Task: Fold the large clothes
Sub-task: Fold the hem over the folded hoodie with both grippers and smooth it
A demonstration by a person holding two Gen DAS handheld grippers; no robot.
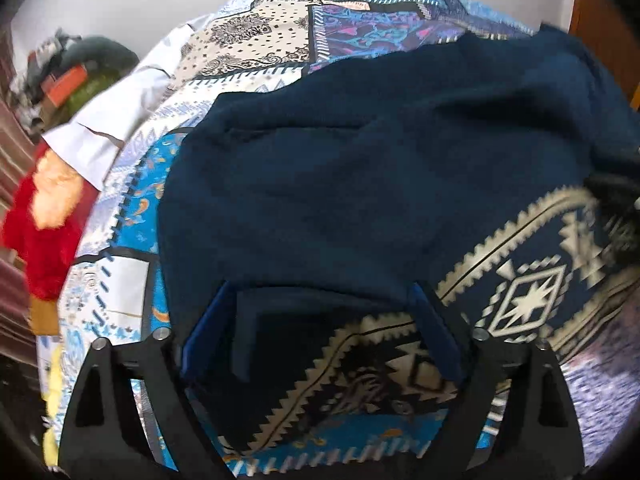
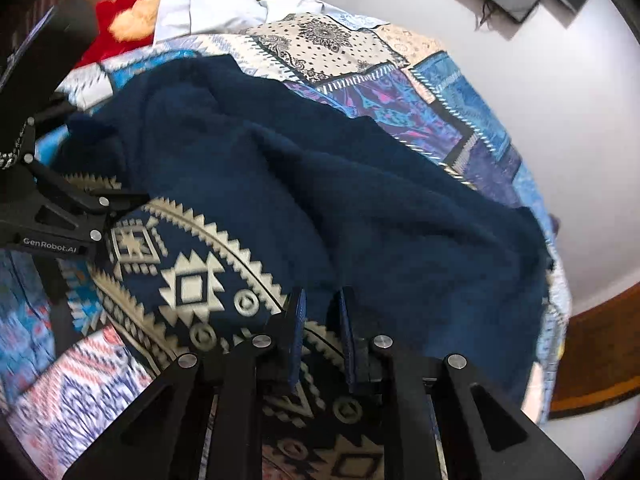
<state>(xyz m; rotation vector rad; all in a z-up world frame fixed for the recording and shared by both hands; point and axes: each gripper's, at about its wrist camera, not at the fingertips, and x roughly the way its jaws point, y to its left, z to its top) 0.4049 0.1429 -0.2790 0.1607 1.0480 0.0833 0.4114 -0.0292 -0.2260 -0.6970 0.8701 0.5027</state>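
While the navy garment (image 1: 360,168) lies spread over a bed w/ a patchwork bedspread (image 1: 256,36), the far left of the left wrist view shows a red plush item (image 1: 44,232) and a white cloth (image 1: 116,120) at the bed's edge. Further right, the left gripper (image 1: 320,320) hangs over the garment's near hem, jaws wide, blue pads (image 1: 204,328) apart; dark fabric w/ a cream zigzag pattern (image 1: 532,300) lies under and between them, but the pads don't press on it. The plain navy side fills the middle of that view, patterned side folded out at lower right.

In the right wrist view, the left gripper (image 2: 68,216) sits at the left edge, by the patterned band (image 2: 188,284). Mid-frame, the right gripper (image 2: 320,336) has its jaws narrow, nearly together, w/ patterned fabric running into the slim gap; whether the cloth is actually pinched can't be told. To the right, the navy fabric drapes toward the bed's edge; beyond it, pale floor (image 2: 580,160) and a brown mat (image 2: 600,360).
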